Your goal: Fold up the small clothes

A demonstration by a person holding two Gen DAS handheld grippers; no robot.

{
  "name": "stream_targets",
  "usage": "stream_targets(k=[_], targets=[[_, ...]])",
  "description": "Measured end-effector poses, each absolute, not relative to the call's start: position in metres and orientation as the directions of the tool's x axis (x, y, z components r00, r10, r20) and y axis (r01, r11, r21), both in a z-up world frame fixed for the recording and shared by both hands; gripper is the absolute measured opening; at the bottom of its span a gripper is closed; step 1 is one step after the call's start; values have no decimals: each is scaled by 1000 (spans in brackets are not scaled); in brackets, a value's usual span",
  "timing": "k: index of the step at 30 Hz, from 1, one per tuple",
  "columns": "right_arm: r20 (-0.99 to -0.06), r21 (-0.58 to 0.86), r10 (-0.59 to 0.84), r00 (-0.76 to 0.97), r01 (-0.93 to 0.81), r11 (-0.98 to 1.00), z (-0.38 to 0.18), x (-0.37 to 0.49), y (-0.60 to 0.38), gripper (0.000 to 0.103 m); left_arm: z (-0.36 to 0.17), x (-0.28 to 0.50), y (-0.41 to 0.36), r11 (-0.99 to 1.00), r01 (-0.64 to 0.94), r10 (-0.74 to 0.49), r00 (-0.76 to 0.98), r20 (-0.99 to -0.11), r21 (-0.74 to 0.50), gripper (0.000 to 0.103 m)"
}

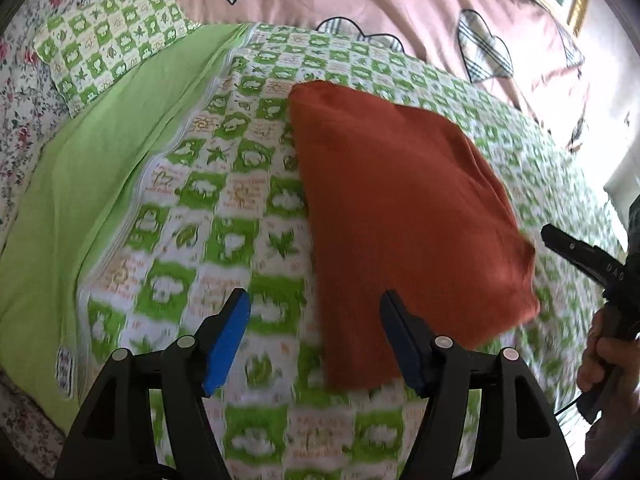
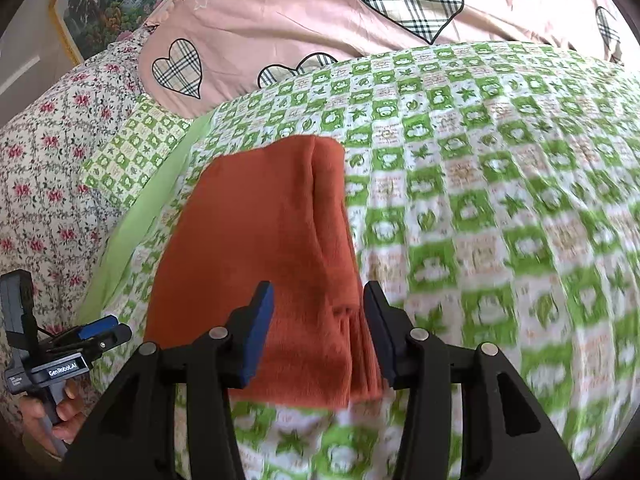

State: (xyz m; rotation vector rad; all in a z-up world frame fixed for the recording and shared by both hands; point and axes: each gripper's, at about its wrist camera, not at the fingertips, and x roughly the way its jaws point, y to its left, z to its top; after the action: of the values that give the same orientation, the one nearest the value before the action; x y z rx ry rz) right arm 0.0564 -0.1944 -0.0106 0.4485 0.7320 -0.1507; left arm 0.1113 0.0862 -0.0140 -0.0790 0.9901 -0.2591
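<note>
A rust-orange garment (image 1: 400, 208) lies folded into a long rectangle on the green-and-white checked bedspread (image 1: 224, 208). My left gripper (image 1: 316, 320) is open and empty, held above the bedspread by the garment's near left corner. In the right wrist view the same garment (image 2: 260, 240) lies under my right gripper (image 2: 318, 320), which is open and empty over its near right edge. The right gripper also shows at the right edge of the left wrist view (image 1: 560, 246). The left gripper also shows at the lower left of the right wrist view (image 2: 104, 332).
A plain green sheet (image 1: 92, 184) and a matching checked pillow (image 1: 108, 56) lie to the left. A pink quilt with plaid hearts (image 1: 360, 4) is piled at the back. A floral sheet (image 2: 48, 176) covers the bed's left side. A framed picture (image 2: 116, 0) hangs behind.
</note>
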Motion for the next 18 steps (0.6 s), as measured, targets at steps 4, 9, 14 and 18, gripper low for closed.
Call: stream_targets(k=[4,9,14,18], targets=[[-683,372,62,728,274,887,-17,94,-212,48,-18,138,87,953,168,-303,492,-816,-252,70],[-703,396,108,703,260,880,-32,142,-224,48,-25,156,84,951,144,-307,493,-814,-272,73],[-717,404,182,673,189,895,-43,170,-216,16,-43,171,82,946,129,-322,460,-827,-297,73],[-613,510,220,759,167,844,-30,144,-234,14,-47,173,78,942,141,-333,461,-822,-303,74]])
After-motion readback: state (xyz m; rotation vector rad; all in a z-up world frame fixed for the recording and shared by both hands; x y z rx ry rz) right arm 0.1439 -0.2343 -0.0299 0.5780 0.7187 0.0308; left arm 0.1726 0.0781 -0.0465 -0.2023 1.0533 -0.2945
